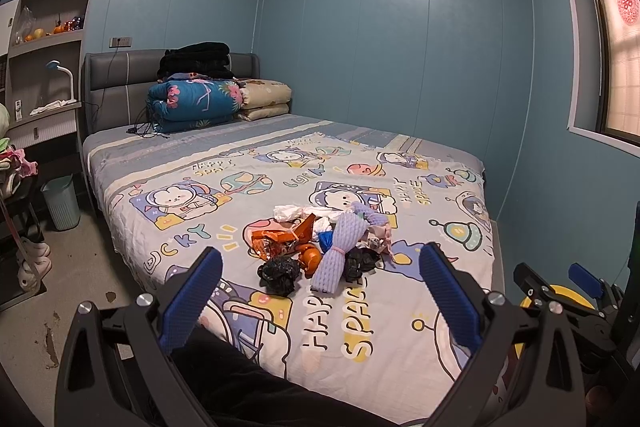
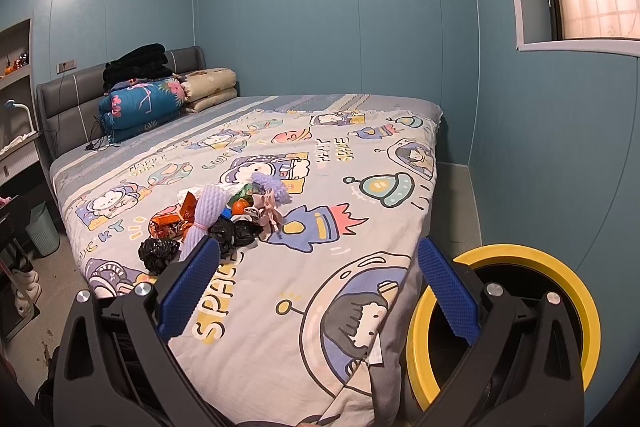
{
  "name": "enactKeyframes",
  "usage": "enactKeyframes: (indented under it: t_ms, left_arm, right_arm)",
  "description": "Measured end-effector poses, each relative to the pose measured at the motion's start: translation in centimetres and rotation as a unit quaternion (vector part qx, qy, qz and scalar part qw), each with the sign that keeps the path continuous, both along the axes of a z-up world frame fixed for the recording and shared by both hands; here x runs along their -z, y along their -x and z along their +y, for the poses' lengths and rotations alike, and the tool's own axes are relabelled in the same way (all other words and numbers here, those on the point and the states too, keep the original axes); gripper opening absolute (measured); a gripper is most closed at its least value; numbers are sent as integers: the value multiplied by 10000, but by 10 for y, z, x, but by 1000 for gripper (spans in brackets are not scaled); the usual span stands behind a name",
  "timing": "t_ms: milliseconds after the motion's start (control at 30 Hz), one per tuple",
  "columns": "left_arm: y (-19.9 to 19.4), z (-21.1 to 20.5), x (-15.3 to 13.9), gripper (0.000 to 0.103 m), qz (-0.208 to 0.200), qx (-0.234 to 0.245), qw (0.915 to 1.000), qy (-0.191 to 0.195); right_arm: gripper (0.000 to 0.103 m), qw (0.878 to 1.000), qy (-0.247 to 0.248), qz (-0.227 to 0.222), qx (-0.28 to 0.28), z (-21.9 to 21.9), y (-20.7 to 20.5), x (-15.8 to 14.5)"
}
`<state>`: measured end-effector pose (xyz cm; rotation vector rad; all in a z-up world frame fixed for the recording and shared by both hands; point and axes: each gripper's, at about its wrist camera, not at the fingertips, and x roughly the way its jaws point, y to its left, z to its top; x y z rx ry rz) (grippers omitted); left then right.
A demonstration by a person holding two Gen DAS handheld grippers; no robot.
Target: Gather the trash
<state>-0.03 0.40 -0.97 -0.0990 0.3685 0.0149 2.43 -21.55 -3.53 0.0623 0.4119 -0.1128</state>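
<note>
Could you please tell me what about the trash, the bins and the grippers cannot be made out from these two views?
- Yellow-rimmed bin: the right gripper covers part of it in the right wrist view; its inside is dark.
- Trash pile: pieces overlap, so the count is unclear in both views.
- Green wastebasket: contents out of sight, left wrist view.
- Shelf items: too small to identify.

The yellow-rimmed bin (image 2: 560, 267) is partly hidden behind the right hand-held gripper (image 2: 318, 283).
</note>
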Motion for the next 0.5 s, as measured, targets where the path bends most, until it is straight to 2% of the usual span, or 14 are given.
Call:
enactKeyframes:
  t_ms: [500]
  left_arm:
    - [0,-2,2,95,29,11,10000,4]
  right_arm:
    - [95,10000,-3,36,10,0,-1,1]
